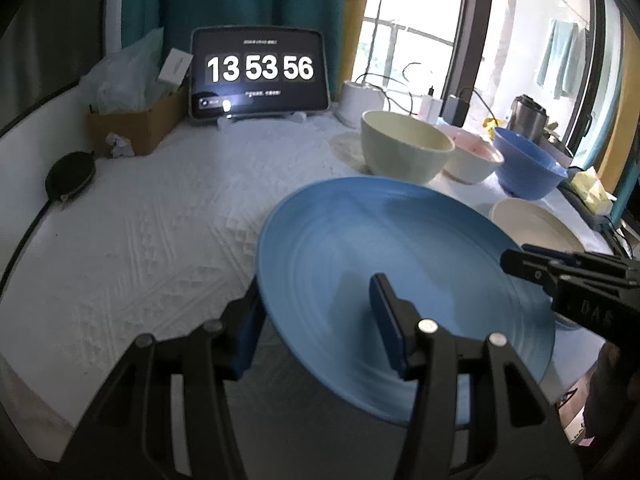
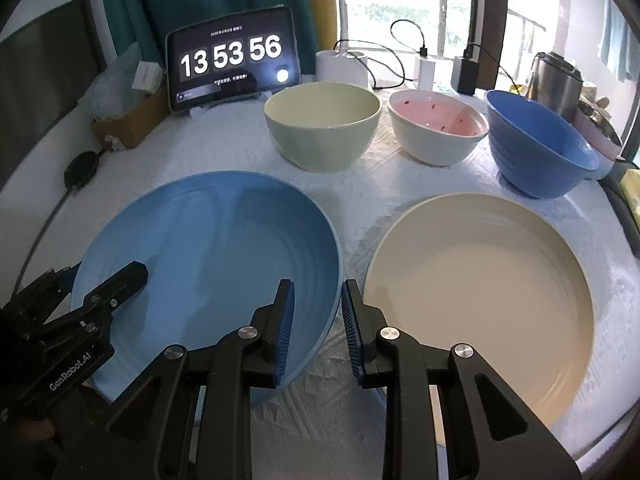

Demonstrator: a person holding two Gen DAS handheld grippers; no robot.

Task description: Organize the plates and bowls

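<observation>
A round light-blue plate (image 2: pixel 208 256), glazed and marked with faint concentric ridges, was seen tilted above the white textured tablecloth (image 1: pixel 152 216), its near-left edge raised. Its rim was straddled by both tools. The left gripper (image 1: pixel 316 320) was set across the plate's left edge, one blue-padded finger under the rim and the other over the inner face; whether the pads actually pressed could not be told. The right gripper (image 2: pixel 318 324) was narrowed around the plate's right rim, one ribbed blue pad lying against the inner surface and the other standing just outside; a firm hold could not be confirmed.

Just beside it, to the right, a cream plate (image 2: pixel 480 280) of similar ridged form lay flat. Behind, three bowls were lined up: a pale yellow-green bowl (image 2: pixel 322 128), a pink-lined white bowl (image 2: pixel 438 128) and a deep blue bowl (image 2: pixel 540 148).
</observation>
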